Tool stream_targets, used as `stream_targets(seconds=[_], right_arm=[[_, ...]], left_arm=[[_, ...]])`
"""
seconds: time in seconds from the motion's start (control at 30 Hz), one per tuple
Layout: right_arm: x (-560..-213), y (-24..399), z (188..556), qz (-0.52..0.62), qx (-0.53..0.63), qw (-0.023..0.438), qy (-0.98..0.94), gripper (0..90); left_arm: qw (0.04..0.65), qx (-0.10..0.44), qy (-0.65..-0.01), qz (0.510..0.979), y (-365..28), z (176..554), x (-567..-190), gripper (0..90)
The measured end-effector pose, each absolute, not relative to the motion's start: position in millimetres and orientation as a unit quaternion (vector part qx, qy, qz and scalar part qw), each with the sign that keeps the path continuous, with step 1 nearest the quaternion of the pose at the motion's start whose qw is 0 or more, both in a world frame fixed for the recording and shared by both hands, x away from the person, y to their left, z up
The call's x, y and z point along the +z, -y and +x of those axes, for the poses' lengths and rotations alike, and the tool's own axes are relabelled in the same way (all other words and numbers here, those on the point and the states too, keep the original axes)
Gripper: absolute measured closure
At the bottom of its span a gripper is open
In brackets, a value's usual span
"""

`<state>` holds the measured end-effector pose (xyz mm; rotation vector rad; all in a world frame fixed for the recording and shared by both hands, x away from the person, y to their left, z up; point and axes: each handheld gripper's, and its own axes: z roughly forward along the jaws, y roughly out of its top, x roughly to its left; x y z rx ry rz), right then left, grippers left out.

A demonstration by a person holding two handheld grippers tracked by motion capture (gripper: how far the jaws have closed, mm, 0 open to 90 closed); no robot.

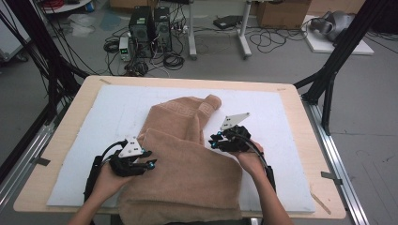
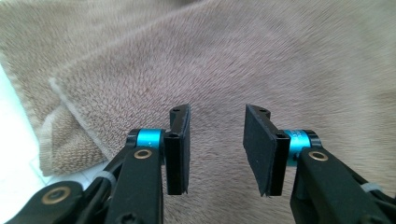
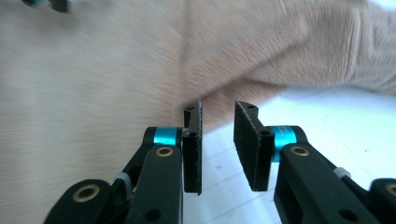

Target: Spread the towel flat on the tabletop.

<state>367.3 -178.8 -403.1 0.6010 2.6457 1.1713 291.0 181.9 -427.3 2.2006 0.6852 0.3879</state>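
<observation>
A tan towel (image 1: 187, 159) lies partly folded on the white mat (image 1: 286, 140), its near part hanging over the table's front edge. My left gripper (image 1: 151, 164) rests at the towel's left edge, open, jaws over the plush surface of the towel (image 2: 261, 60) with nothing between them; a folded corner with a hem shows at the left of the left gripper view. My right gripper (image 1: 212, 140) hovers at the towel's right side, open, pointing at the towel's edge (image 3: 243, 88) where it meets the mat (image 3: 327, 126). Its jaws hold nothing.
The wooden table (image 1: 309, 136) carries the white mat under the towel. Black frame legs (image 1: 328, 89) stand at the right and left. Beyond the table are computer towers (image 1: 150, 28), cables and boxes on the floor.
</observation>
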Motion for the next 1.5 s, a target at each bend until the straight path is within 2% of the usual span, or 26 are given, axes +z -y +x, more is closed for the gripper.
stream_targets(seconds=[0.1, 0.2, 0.23, 0.33, 0.37, 0.47, 0.67, 0.83, 0.97, 1.03, 1.1, 1.17, 1.33, 1.5], right_arm=[[-416.9, 172.2, 378.5, 0.209, 0.385, 0.073, -0.896, 76.5], [-424.7, 168.6, 383.7, 0.215, 0.379, 0.063, -0.898, 75.3], [-426.4, 167.8, 384.6, 0.216, 0.380, 0.058, -0.897, 73.6], [-429.0, 164.9, 386.1, 0.220, 0.378, 0.049, -0.898, 71.3], [-428.7, 163.6, 385.6, 0.221, 0.380, 0.045, -0.897, 71.1], [-423.6, 161.9, 379.8, 0.216, 0.382, 0.022, -0.898, 70.5], [-402.1, 172.8, 349.1, 0.198, 0.401, 0.027, -0.894, 69.9], [-408.9, 173.4, 318.4, 0.168, 0.363, 0.008, -0.916, 71.8], [-417.2, 173.2, 297.6, 0.154, 0.356, -0.014, -0.922, 79.5], [-418.1, 172.7, 287.7, 0.136, 0.356, -0.025, -0.924, 89.2], [-417.0, 171.5, 279.4, 0.122, 0.357, -0.031, -0.926, 89.2], [-412.2, 171.6, 275.5, 0.114, 0.361, -0.018, -0.925, 84.0], [-395.8, 177.4, 288.0, 0.129, 0.386, 0.033, -0.913, 76.8], [-398.7, 177.5, 314.5, 0.162, 0.381, 0.058, -0.908, 72.4]], left_arm=[[0.372, 0.129, -0.279, 0.876, -181.8, 297.5, -439.1, 64.5], [0.384, 0.124, -0.287, 0.869, -186.2, 295.7, -441.7, 64.5], [0.383, 0.125, -0.288, 0.869, -186.2, 294.6, -441.3, 66.6], [0.373, 0.133, -0.272, 0.877, -186.0, 287.7, -439.4, 85.0], [0.368, 0.136, -0.267, 0.880, -186.4, 285.1, -438.6, 86.1], [0.369, 0.135, -0.258, 0.883, -193.6, 271.8, -436.7, 86.6], [0.390, 0.117, -0.254, 0.877, -212.0, 240.9, -432.0, 86.6], [0.392, 0.112, -0.234, 0.883, -215.0, 220.0, -425.0, 86.5], [0.395, 0.107, -0.232, 0.882, -219.4, 214.8, -420.1, 86.4], [0.397, 0.104, -0.227, 0.883, -219.7, 212.0, -418.2, 86.4], [0.399, 0.103, -0.224, 0.883, -219.9, 209.7, -415.6, 86.3], [0.404, 0.106, -0.224, 0.880, -219.9, 210.7, -412.2, 85.0], [0.435, 0.133, -0.247, 0.856, -220.2, 232.3, -403.0, 67.1], [0.435, 0.141, -0.272, 0.847, -207.0, 262.7, -411.4, 59.6]])
